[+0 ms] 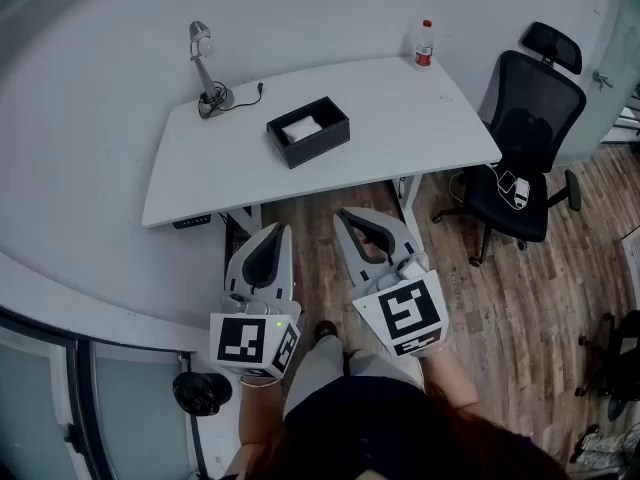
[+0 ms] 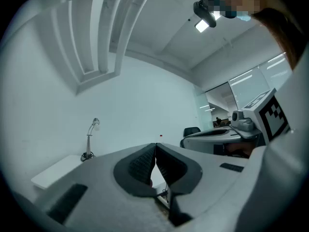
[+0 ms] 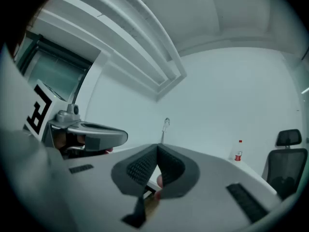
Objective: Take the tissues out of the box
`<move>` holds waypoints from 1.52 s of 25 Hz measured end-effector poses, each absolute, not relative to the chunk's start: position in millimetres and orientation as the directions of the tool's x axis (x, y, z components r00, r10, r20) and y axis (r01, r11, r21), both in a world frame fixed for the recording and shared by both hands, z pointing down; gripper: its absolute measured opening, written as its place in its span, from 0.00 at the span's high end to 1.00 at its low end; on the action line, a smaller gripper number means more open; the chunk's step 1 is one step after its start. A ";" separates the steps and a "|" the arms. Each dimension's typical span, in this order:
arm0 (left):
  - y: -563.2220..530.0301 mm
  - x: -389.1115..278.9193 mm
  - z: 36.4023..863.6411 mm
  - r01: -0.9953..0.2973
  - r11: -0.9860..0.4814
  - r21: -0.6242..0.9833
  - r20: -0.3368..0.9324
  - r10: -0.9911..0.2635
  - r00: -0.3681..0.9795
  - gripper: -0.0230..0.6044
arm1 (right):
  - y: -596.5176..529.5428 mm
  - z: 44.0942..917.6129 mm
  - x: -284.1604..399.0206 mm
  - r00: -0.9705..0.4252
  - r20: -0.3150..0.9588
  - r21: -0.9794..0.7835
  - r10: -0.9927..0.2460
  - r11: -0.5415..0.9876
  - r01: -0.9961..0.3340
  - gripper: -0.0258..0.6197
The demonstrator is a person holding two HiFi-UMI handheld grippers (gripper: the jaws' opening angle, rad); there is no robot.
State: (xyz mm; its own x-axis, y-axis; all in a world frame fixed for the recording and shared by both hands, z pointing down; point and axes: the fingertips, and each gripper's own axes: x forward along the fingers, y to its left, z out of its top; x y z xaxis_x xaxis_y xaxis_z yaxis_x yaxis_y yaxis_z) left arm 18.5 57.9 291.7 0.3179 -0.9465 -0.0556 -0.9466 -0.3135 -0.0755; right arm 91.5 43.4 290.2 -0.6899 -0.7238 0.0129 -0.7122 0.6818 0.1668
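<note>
Standing back from the desk (image 1: 400,108), both tools level, nowhere near the work. Left gripper (image 1: 280,230) is clenched on nothing. Right gripper (image 1: 343,215) is the same: pads together, empty. Box (image 1: 308,130) sits mid-desk with its top open and the tissues (image 1: 301,128) lying white inside, well apart from both grippers. Risks as I read them: jaws must open before the reach or they'll just ram the stack. Box looks light and nothing pins it, so a one-handed pull could drag or lift it with the tissues. Too shallow a pinch likely brings only the top sheet. Lamp (image 1: 205,68) stands near the box with its cable trailing, so a sloppy approach could snag it. Only the head view shows the inside of the box and the tissues. Both gripper views look flat across the desk and catch the lamp and each other. The right one also shows the bottle (image 3: 238,155) and chair (image 3: 288,166), but I can't find the box in either.
</note>
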 end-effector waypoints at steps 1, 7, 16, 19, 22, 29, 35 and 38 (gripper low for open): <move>54.3 16.2 291.7 -0.946 -0.316 -0.076 -0.058 -0.945 0.321 0.92 | 40.2 290.4 89.0 -0.689 0.012 0.163 -0.725 0.681 -0.714 0.94; 29.3 -2.7 292.9 -0.939 -0.337 -0.074 -0.057 -0.938 0.342 0.92 | 17.0 294.8 69.6 -0.691 0.016 0.110 -0.723 0.688 -0.718 0.94; -12.9 -34.7 298.5 -0.929 -0.363 -0.068 -0.054 -0.929 0.367 0.92 | -28.2 303.4 41.2 -0.661 0.034 0.102 -0.750 0.660 -0.744 0.94; -25.6 -41.4 300.5 -0.924 -0.378 -0.063 -0.054 -0.923 0.382 0.92 | -40.4 305.6 33.2 -0.658 0.039 0.099 -0.752 0.658 -0.747 0.94; -38.6 -47.4 302.2 -0.916 -0.398 -0.055 -0.051 -0.915 0.400 0.92 | -52.0 306.8 24.8 -0.649 0.054 0.117 -0.759 0.650 -0.751 0.94; -59.5 -65.0 305.2 -0.900 -0.433 -0.048 -0.047 -0.899 0.435 0.92 | -76.0 309.9 11.4 -0.611 0.058 0.114 -0.790 0.613 -0.782 0.94; -68.0 -76.1 308.7 -0.882 -0.471 -0.028 -0.044 -0.881 0.472 0.92 | -85.7 309.2 -3.5 -0.594 0.076 0.106 -0.801 0.599 -0.794 0.94; -72.5 -79.3 311.3 -0.874 -0.486 -0.017 -0.042 -0.873 0.486 0.92 | -90.8 310.5 -6.8 -0.581 0.083 0.105 -0.810 0.587 -0.803 0.94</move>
State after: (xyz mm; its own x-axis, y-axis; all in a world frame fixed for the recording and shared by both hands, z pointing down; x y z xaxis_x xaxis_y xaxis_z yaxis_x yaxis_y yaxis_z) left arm -79.3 -72.5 311.3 0.4863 -0.8728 -0.0419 -0.8738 -0.4860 -0.0175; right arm -6.8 -90.8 310.5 -0.5811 -0.8096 0.0829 -0.8027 0.5870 0.1053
